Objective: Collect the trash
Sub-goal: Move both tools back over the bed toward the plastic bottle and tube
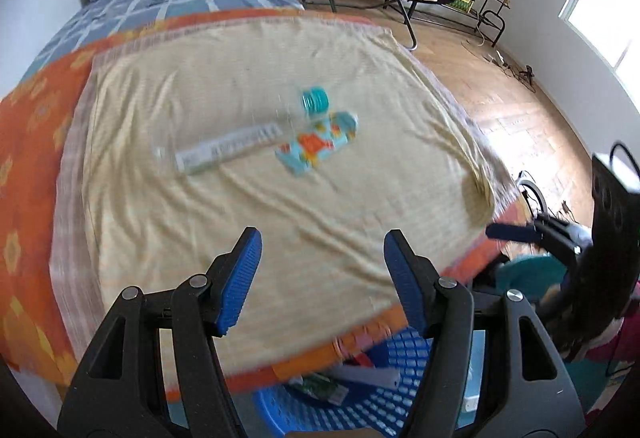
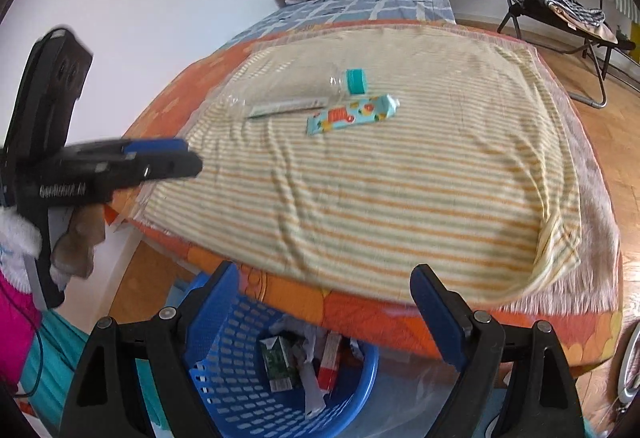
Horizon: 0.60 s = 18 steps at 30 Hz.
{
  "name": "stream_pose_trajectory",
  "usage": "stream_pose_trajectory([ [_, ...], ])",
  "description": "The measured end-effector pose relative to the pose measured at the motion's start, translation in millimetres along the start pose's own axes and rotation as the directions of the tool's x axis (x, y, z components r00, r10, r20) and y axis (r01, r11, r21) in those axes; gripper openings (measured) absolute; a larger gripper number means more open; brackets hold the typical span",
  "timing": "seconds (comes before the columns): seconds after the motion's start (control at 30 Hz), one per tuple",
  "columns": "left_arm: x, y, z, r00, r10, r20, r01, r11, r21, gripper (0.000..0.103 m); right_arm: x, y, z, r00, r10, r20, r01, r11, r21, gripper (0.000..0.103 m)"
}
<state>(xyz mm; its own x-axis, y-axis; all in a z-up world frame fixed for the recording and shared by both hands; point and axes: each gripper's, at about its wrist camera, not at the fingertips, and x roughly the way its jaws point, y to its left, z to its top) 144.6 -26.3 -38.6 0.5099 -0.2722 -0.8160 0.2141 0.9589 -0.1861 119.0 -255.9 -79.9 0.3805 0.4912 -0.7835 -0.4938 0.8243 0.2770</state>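
**Light litter left on the bed, both grippers empty**

Three pieces of trash lie close together mid-bed on the yellow-striped towel [image 2: 360, 177]: a clear plastic bottle with a teal cap [image 2: 304, 87], a flat turquoise snack wrapper with orange print [image 2: 352, 114], and a narrow grey-white tube-like packet [image 2: 286, 106] just beside the bottle. The blue perforated plastic basket [image 2: 224, 370] stands on the floor at the near edge of the bed, with a green carton and crumpled paper already in it.

The left gripper [image 1: 322, 278] has its jaws spread wide and holds nothing; the right gripper [image 2: 324, 314] is likewise wide open and empty.

All three items look very light. The bottle is probably empty, smooth and prone to rolling or squashing, so the ribbed cap or neck seems the surest hold. The wrapper is thin and limp; pinching a raised end should work better than pressing on its flat face against the soft cloth. The packet is slim, so a grip across its width is suitable.
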Motion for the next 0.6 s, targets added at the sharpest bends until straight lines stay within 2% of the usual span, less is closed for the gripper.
stream_pose_trajectory([
  [0.1, 6, 11, 25, 1.0, 0.02, 0.024, -0.019, 1.0, -0.004, 0.073, 5, -7, 7, 1.0, 0.004, -0.01, -0.004, 1.0, 0.02, 0.089],
  [0.2, 12, 25, 44, 1.0, 0.019, 0.019, -0.019, 1.0, -0.008, 0.073, 10, -20, 15, 1.0, 0.021, -0.022, -0.019, 0.997, 0.068, 0.089],
  [0.3, 21, 38, 61, 0.998, 0.054, 0.016, -0.054, 0.999, -0.001, 0.074, 14, -34, 25, 0.999, 0.039, -0.028, -0.035, 0.992, 0.122, 0.089],
  [0.43, 38, 65, 87, 0.999, 0.053, 0.005, -0.053, 0.997, -0.056, 0.074, 19, -42, 33, 0.998, 0.054, -0.03, -0.049, 0.987, 0.152, 0.089],
  [0.6, 63, 100, 105, 0.999, 0.027, -0.038, -0.032, 0.989, -0.146, 0.074, 23, -38, 40, 0.997, 0.07, -0.033, -0.065, 0.989, 0.132, 0.089],
])
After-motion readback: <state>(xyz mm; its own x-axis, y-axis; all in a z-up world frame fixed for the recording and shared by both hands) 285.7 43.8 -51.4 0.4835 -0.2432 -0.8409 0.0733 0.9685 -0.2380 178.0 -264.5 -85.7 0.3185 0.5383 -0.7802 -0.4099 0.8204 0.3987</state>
